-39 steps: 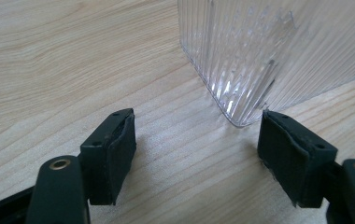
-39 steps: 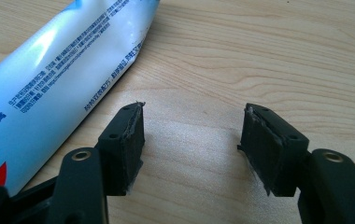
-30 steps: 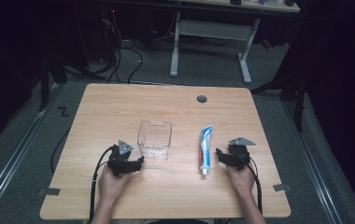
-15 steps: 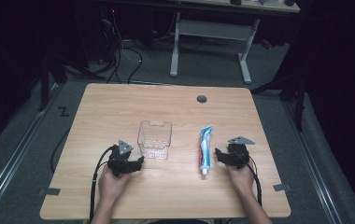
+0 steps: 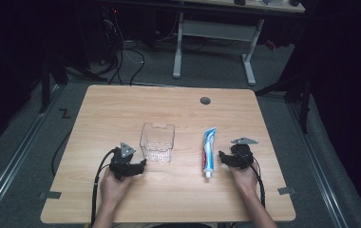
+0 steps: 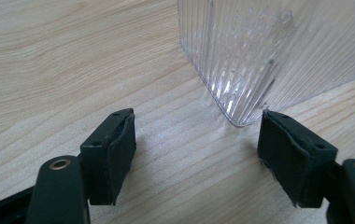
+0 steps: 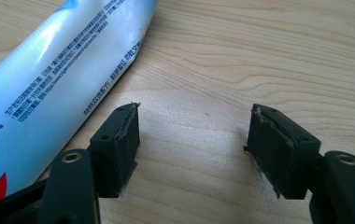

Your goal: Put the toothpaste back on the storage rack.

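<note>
Left gripper [image 5: 140, 165] rests on wooden table [image 5: 121, 109], jaws spread wide, empty, near corner of clear ribbed container [image 5: 157, 141] just ahead. Right gripper [image 5: 222, 156] likewise wide, empty, beside blue-white toothpaste tube [image 5: 208, 151] lying flat, cap toward the person.

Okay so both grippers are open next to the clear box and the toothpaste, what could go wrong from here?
Two likely risks. The clear ribbed container looks light and smooth, and the left gripper has only its corner near the open jaws, so closing there may push or tip it. The toothpaste tube lies flat on the table, outside the right gripper jaws; a low approach could scrape the wood or nudge the tube away.
</note>
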Tool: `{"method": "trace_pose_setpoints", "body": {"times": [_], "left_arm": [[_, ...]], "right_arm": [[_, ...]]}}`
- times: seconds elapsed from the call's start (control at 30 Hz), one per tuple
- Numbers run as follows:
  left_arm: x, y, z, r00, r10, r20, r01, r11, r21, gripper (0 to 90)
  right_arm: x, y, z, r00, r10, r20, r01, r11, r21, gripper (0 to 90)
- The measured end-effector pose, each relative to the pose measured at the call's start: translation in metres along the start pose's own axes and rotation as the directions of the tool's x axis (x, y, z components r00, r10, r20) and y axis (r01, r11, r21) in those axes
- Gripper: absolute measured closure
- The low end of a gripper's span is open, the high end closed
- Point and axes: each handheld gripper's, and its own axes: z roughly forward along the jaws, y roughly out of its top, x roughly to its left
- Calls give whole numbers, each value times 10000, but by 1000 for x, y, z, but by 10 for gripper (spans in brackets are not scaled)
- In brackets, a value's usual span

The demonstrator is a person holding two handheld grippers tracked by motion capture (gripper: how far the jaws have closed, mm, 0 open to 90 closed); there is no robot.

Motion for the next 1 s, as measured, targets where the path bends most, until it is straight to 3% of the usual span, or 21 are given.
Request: {"method": "trace_pose_setpoints", "body": {"times": [0.13,0.3,0.5,0.67,1.0], "left_arm": [[0,0,0,10000,2,-1,-2,10000,1,285],[0,0,0,10000,-1,-2,1,10000,-2,285],[0,0,0,10000,-1,-1,1,10000,-2,284],[0,0,0,10000,-3,0,3,10000,-2,284],[0,0,0,10000,-1,0,1,10000,-1,285]], "right_arm": [[-1,0,-4,9994,124,-309,-124,9999,-17,399],[3,3,-13,9982,51,-593,-82,9986,-526,426],[20,19,-25,9926,-402,-1150,303,9957,-871,421],[33,30,-22,9898,-707,-1241,609,9949,-806,413],[45,40,-10,9890,-844,-1218,816,9963,-278,406]]}}
